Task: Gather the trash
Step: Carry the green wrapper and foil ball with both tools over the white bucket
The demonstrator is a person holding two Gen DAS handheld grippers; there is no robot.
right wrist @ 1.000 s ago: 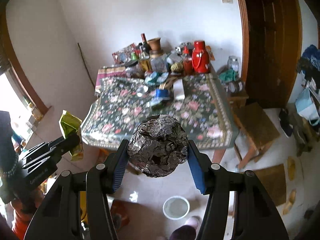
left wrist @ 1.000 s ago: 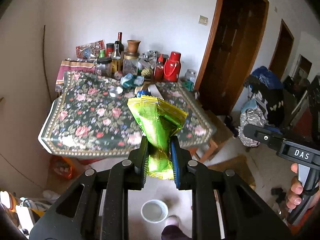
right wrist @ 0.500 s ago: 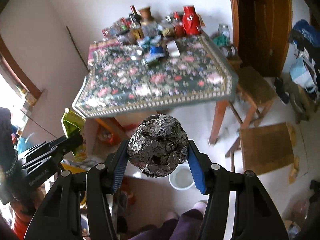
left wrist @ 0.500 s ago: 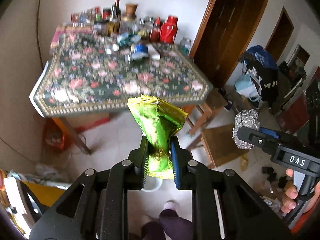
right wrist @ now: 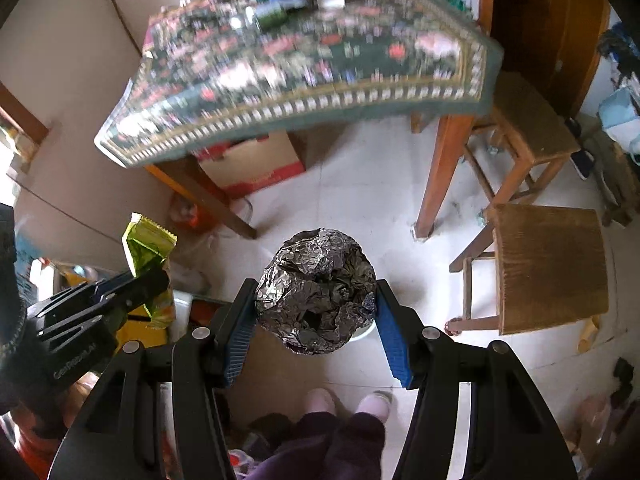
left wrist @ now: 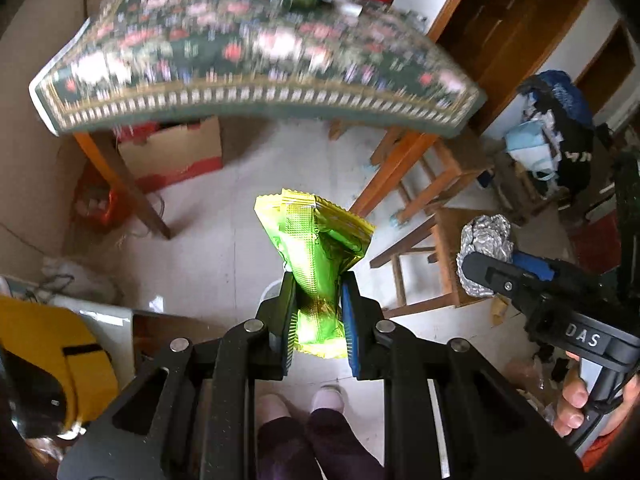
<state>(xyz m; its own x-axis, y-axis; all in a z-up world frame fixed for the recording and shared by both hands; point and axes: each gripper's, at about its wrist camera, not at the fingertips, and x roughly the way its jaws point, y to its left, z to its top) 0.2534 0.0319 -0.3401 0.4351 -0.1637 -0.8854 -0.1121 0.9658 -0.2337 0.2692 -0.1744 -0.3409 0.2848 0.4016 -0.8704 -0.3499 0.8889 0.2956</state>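
My left gripper [left wrist: 318,312] is shut on a crumpled green and yellow snack wrapper [left wrist: 316,248], which sticks up between the blue pads. My right gripper [right wrist: 316,312] is shut on a ball of crumpled aluminium foil [right wrist: 316,292]. Both point steeply down at the tiled floor. A white bucket [right wrist: 362,333] stands on the floor just below them, mostly hidden behind the foil ball, and its rim [left wrist: 269,292] peeks out beside the wrapper. The right gripper with its foil ball [left wrist: 486,250] shows at the right of the left wrist view. The wrapper [right wrist: 146,246] shows at the left of the right wrist view.
A table with a floral cloth [left wrist: 256,92] and bottles on it stands ahead. A cardboard box [right wrist: 256,168] sits under it. Wooden stools [right wrist: 548,268] stand to the right. The person's feet in pale slippers [right wrist: 346,404] are below the grippers. A yellow object [left wrist: 60,356] lies at left.
Both grippers have dropped from above table height to below its edge and tilted further down. The floor and the person's feet have come into view. Both grips are unchanged.
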